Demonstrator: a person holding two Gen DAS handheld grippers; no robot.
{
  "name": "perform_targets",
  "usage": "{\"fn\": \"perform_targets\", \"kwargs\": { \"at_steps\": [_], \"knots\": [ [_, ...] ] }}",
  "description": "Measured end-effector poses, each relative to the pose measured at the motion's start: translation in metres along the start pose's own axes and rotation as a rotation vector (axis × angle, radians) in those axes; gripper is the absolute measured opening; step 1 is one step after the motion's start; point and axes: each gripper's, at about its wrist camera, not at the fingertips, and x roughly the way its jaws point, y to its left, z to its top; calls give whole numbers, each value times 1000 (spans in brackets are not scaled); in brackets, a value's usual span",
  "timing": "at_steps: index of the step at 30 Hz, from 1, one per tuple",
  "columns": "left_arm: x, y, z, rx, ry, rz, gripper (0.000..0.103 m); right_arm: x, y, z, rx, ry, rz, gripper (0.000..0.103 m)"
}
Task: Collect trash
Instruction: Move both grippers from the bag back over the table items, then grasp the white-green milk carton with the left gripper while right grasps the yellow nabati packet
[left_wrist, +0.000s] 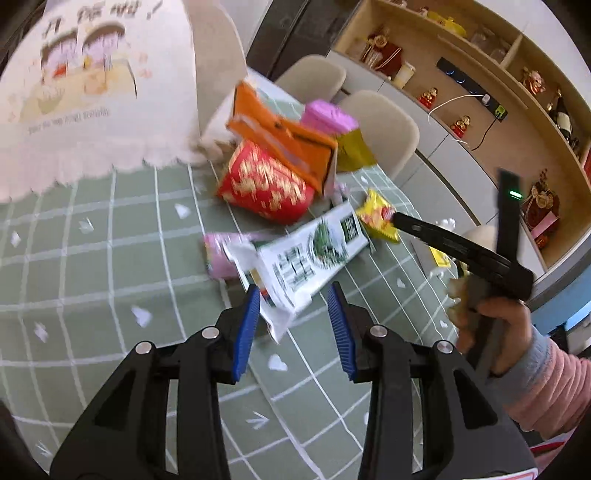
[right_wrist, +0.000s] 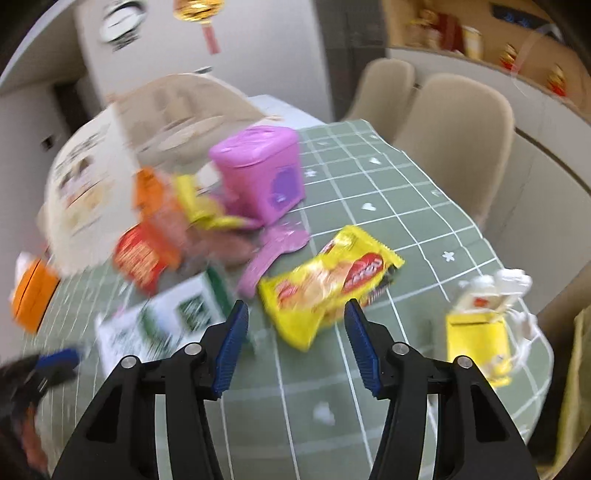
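Both my grippers hang open over the litter on the desk.

My left gripper (left_wrist: 293, 306) has its blue fingers (left_wrist: 245, 332) spread wide, holding nothing; the torn end of a white and green carton (left_wrist: 310, 254) lies flat on the checked green desk (left_wrist: 92, 266) and reaches into the gap between them, though I cannot tell whether it touches either pad. Behind the carton sit a red packet (left_wrist: 264, 186), an orange box (left_wrist: 284, 142) and a pink tub (left_wrist: 327, 116), bunched together. My right gripper (right_wrist: 295, 326) is open too, empty, with a yellow snack wrapper (right_wrist: 325, 284) lying just ahead of its fingertips. A small yellow box (right_wrist: 476, 341) stands well to the right near the desk edge, and the pink tub (right_wrist: 260, 173) stands farther back.
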Motion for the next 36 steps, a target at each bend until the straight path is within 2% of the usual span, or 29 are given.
{"fn": "perform_targets", "kwargs": {
  "at_steps": [3, 5, 7, 8, 10, 13, 16, 19, 22, 24, 26, 27, 28, 32, 34, 36],
  "knots": [
    [-1, 3, 13, 33, -8, 8, 36, 20, 0, 7, 11, 15, -50, 48],
    [2, 6, 23, 59, -8, 4, 36, 31, -4, 8, 26, 50, -54, 38],
    [10, 3, 32, 94, -10, 20, 36, 35, -10, 2, 47, 83, -16, 25],
    [14, 3, 35, 101, -9, 23, 36, 33, -12, -2, 47, 91, -6, 23],
    [24, 3, 43, 104, 2, -2, 36, 27, -14, -10, 33, 101, 12, 14],
    [43, 1, 53, 131, 33, -25, 36, 12, -21, -27, 17, 129, 46, 9],
    [63, -4, 58, 169, 87, -49, 36, -6, -28, -49, -1, 152, 61, 9],
    [77, -5, 56, 151, 145, -66, 36, -23, -35, -64, -10, 168, 76, 9],
    [79, -10, 46, 150, 198, -106, 36, -48, -42, -74, -22, 120, 92, 10],
    [77, -17, 35, 178, 244, -108, 36, -59, -45, -77, -22, 82, 42, 10],
    [75, -24, 26, 197, 275, -119, 36, -69, -52, -84, 32, 61, 8, 20],
    [73, -28, 20, 204, 287, -125, 36, -71, -57, -87, 70, 61, 13, 33],
    [72, -30, 17, 205, 290, -126, 36, -70, -63, -91, 135, 65, 34, 39],
    [68, -33, 6, 177, 274, -76, 36, -58, -75, -97, 297, 82, 3, 39],
    [68, -31, 5, 143, 262, -48, 36, -52, -78, -96, 375, 81, 19, 39],
    [68, -28, 6, 114, 255, -20, 36, -46, -75, -91, 389, 78, 13, 39]
  ]
}}
